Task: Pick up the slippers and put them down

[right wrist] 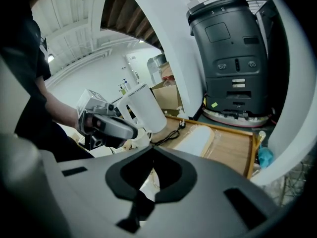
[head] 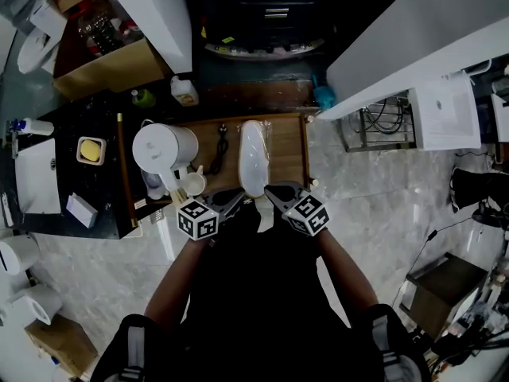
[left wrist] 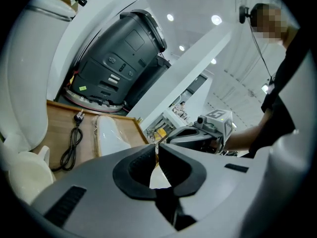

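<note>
The slippers are a white pair wrapped in clear plastic, lying lengthwise on a wooden tray. They also show in the left gripper view and the right gripper view. My left gripper and right gripper hover side by side just short of the slippers' near end. Both are shut, with their tips together, and I see nothing between the jaws. Each gripper appears in the other's view: the right gripper and the left gripper.
A white kettle, a small cup and a black power cord share the tray's left half. A dark machine stands behind the tray. White counters flank it, and a black counter with a yellow sponge lies to the left.
</note>
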A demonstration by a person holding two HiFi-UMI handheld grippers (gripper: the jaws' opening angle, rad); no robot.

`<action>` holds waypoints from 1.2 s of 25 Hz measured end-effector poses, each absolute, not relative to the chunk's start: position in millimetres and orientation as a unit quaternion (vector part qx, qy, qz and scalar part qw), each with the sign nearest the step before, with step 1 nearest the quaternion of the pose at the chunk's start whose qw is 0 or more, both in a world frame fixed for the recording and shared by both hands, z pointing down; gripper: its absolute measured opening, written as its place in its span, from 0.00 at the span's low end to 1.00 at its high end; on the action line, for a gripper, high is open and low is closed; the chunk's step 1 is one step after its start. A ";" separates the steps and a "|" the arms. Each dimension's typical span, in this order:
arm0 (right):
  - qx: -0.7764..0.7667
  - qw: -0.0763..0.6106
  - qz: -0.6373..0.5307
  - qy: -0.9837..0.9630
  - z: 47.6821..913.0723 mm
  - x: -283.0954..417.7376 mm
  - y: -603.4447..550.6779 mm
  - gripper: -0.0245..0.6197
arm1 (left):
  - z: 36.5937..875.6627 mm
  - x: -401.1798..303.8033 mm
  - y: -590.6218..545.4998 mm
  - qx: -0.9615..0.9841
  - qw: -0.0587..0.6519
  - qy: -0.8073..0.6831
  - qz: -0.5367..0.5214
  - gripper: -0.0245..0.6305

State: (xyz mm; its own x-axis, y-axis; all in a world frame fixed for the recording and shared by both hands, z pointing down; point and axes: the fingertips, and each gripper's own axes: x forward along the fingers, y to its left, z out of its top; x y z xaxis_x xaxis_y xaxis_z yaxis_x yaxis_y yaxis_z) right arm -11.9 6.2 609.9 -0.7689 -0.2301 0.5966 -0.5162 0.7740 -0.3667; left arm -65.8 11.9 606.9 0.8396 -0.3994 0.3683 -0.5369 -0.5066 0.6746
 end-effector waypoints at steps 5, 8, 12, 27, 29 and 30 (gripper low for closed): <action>0.212 0.270 0.276 -0.898 628.6 -11.8 -4.5 0.07 | 626.7 -61.7 7.8 0.858 0.425 -0.273 0.089 0.06; 0.212 0.279 0.287 -0.892 643.5 -9.7 -7.5 0.13 | 640.9 -59.6 6.0 0.852 0.434 -0.277 0.097 0.09; 0.212 0.291 0.296 -0.885 662.0 -8.5 -12.4 0.18 | 657.9 -58.3 0.8 0.843 0.444 -0.282 0.110 0.21; 0.215 0.328 0.342 -0.854 726.1 -0.2 -23.7 0.39 | 724.0 -64.4 -15.7 0.801 0.491 -0.309 0.150 0.40; 0.216 0.331 0.348 -0.850 730.3 -0.6 -25.0 0.41 | 728.0 -65.6 -16.9 0.799 0.493 -0.308 0.155 0.42; 0.215 0.334 0.350 -0.848 732.0 -0.9 -25.5 0.43 | 730.2 -66.4 -17.6 0.797 0.495 -0.308 0.157 0.42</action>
State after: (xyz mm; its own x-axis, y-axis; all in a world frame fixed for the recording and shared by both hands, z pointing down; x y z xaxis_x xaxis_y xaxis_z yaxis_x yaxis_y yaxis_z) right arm -0.9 -25.5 732.0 -0.6845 -0.1306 0.7173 -0.5982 0.6629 -0.4502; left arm -66.4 -17.6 730.2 0.7608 -0.3356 0.5556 -0.6468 -0.3211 0.6918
